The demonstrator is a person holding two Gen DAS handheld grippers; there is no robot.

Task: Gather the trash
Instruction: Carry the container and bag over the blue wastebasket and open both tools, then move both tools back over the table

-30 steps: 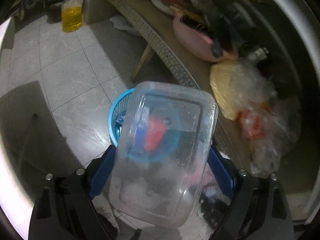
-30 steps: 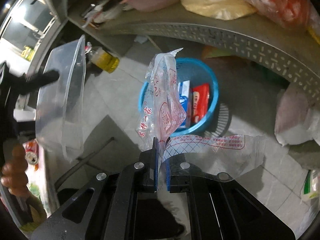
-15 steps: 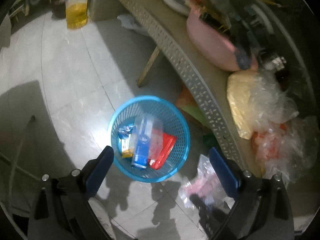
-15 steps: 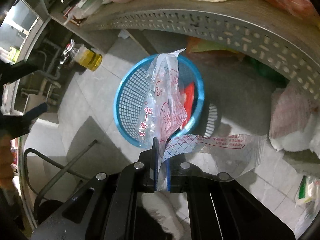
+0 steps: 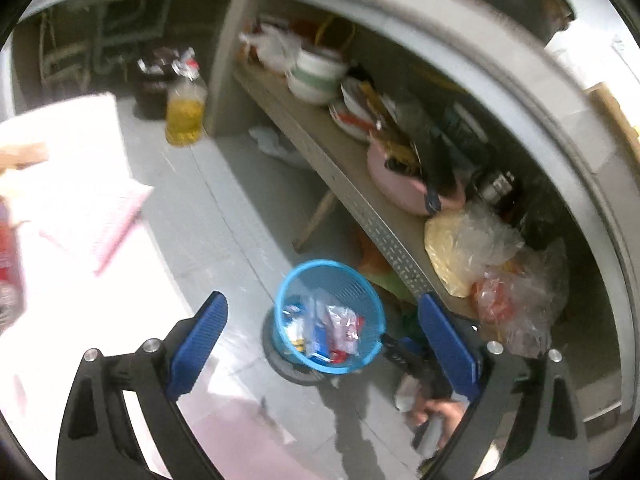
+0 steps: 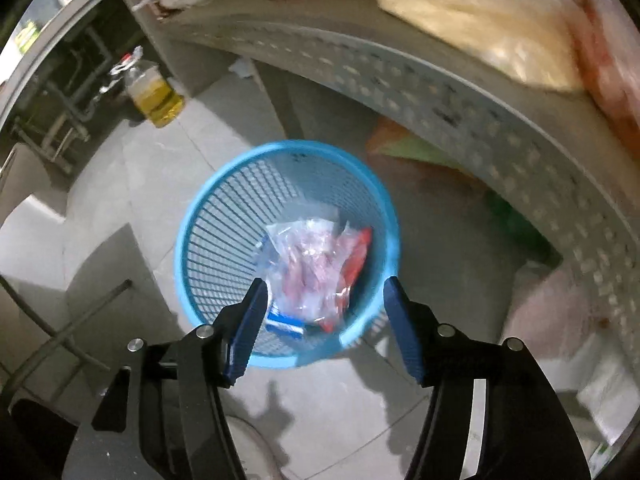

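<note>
A blue mesh basket [image 6: 224,216] stands on the grey tiled floor beside a low shelf. Inside it lies a clear plastic bag with red print [image 6: 312,264] on top of red and blue wrappers. My right gripper [image 6: 324,304] hovers just above the basket, its jaws opening, with nothing between the blue pads. From higher up and further back, my left gripper [image 5: 324,332] looks down on the basket [image 5: 340,276], open and empty. In the left wrist view the person's hand [image 5: 436,416] holding the right gripper shows beside the basket.
A perforated grey shelf [image 5: 360,204] carries bowls, a pink basin [image 5: 396,180] and filled plastic bags [image 5: 472,252]. A bottle of yellow oil [image 5: 186,112] stands on the floor at the back. A pale pink surface [image 5: 80,200] fills the left of the left wrist view.
The right gripper opened and dropped the printed plastic bag into the basket. The left gripper let the clear tub fall in, then rose and pulled back from the basket.
</note>
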